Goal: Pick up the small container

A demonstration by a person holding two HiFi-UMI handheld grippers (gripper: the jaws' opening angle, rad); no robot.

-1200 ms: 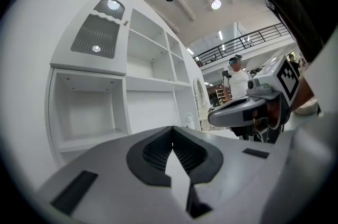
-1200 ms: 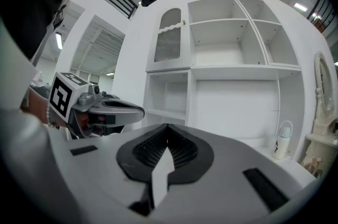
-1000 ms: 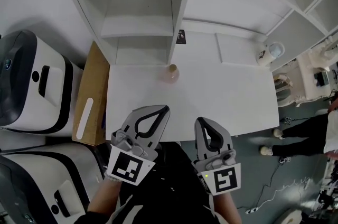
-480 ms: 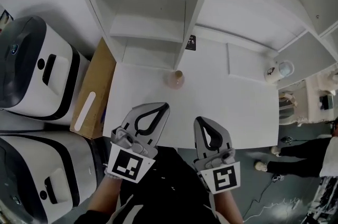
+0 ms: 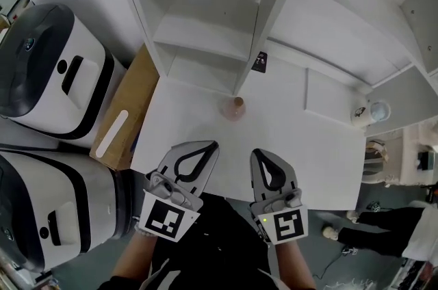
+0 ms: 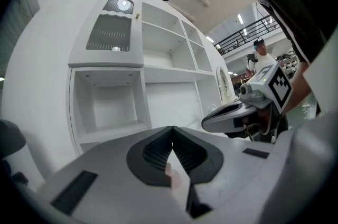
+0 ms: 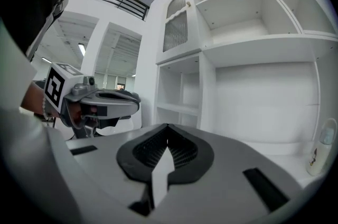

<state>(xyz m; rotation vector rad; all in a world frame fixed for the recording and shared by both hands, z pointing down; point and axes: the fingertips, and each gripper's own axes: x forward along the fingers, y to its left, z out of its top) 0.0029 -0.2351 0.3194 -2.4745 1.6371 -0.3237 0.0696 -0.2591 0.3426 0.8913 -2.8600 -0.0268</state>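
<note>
Small container [image 5: 233, 107]: upright on table [image 5: 301, 138], ahead, between left claw [image 5: 213, 143] and right claw [image 5: 256, 154], touching neither; marginally nearer left. Both claws closed, empty.

light: bright, even overhead | shadows: soft | edges: fisheye warp, dark vignette | focus: sharp
</note>
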